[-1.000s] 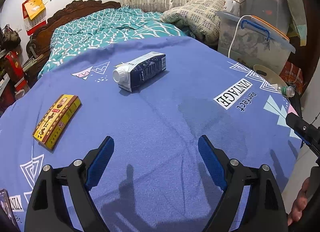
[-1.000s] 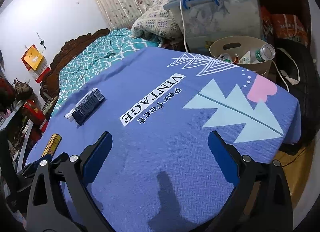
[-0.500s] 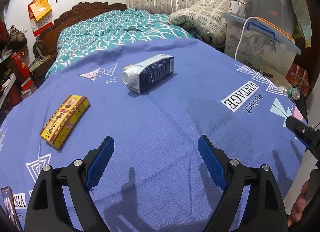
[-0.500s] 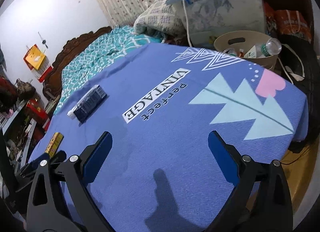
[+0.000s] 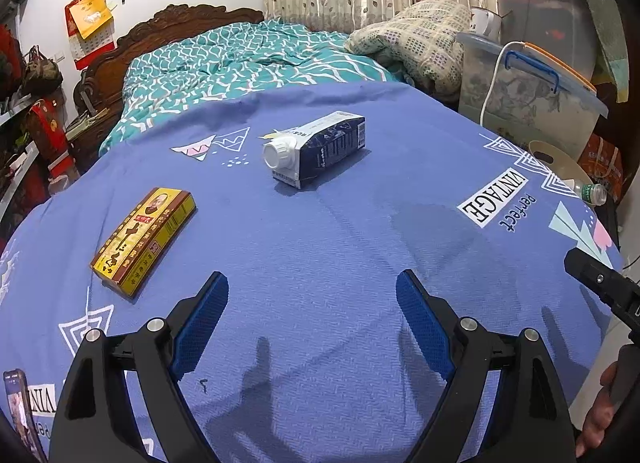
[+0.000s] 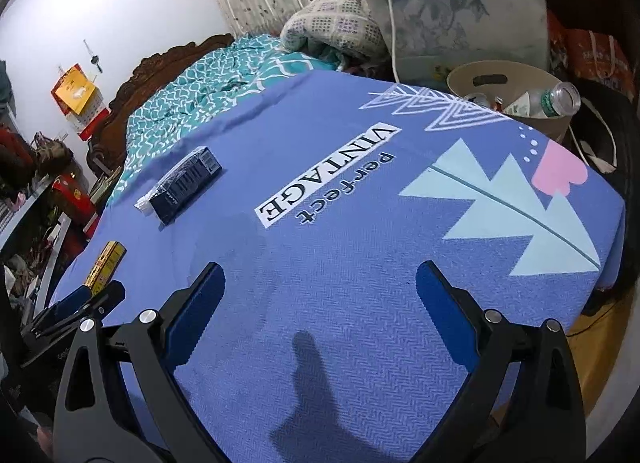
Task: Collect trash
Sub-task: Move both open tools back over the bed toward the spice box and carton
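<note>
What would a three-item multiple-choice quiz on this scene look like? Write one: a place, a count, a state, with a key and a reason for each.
1. Where does the beige bin stand?
A. On the blue cloth
B. Beyond the far right corner of the blue cloth, beside the clear storage box
C. On the teal bedspread

2. How many pieces of trash lie on the blue cloth?
A. Two
B. Four
C. None

3. What state is the left gripper in?
A. Shut on the carton
B. Shut on nothing
C. Open, holding nothing

Key:
1 B: the right wrist view shows it off the cloth's edge, a plastic bottle sticking out of it.
2 A: only the dark blue carton and the yellow box lie there.
3 C: its blue fingers stand wide apart over bare cloth, and so do the right gripper's.
</note>
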The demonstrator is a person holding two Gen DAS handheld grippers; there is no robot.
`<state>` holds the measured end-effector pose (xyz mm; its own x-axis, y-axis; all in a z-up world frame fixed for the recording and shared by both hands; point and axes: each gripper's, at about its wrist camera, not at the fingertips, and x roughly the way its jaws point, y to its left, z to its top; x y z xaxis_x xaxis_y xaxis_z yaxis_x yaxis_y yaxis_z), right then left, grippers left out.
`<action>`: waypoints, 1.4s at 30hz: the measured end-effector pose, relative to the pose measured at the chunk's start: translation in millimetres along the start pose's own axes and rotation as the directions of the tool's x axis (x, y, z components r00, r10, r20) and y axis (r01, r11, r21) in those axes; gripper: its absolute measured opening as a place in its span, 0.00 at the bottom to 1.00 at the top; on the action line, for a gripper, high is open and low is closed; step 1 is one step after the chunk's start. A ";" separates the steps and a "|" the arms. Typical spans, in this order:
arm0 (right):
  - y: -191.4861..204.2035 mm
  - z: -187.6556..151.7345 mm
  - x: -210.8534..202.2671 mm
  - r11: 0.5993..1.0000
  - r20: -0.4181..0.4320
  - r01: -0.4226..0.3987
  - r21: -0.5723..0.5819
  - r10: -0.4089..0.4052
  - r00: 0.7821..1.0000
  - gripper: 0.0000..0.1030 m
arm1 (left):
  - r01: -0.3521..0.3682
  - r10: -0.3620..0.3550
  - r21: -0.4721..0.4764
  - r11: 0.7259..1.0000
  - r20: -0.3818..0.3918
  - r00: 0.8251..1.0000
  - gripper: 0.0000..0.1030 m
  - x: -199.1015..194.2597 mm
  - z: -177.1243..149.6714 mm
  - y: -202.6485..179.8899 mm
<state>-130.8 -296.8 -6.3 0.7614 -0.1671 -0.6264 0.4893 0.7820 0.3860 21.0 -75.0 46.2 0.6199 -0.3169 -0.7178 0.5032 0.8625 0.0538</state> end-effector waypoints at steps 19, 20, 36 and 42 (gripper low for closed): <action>2.9 -4.5 -1.2 1.000 -0.004 -0.016 -0.010 0.016 1.000 0.87 | 0.017 -0.017 -0.010 1.000 0.026 1.000 0.92 -8.3 2.6 4.1; 3.9 -4.8 -0.8 1.000 -0.006 -0.017 -0.013 0.017 1.000 0.87 | 0.021 -0.020 -0.013 1.000 0.026 0.999 0.92 -8.4 2.9 5.6; 6.8 -5.7 1.7 0.999 -0.036 -0.033 -0.026 0.032 0.999 0.87 | 0.022 -0.020 -0.035 0.999 0.035 0.999 0.92 -12.9 3.4 13.2; 9.0 -6.1 2.6 0.998 -0.042 -0.042 -0.040 0.041 0.998 0.84 | 0.025 -0.024 -0.032 0.999 0.040 0.999 0.92 -13.9 2.5 12.0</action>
<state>-127.0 -286.5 -8.5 0.7621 -0.1100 -0.6381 0.4393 0.8119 0.3846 19.9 -61.2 58.5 0.6310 -0.3530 -0.6908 0.4995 0.8662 0.0135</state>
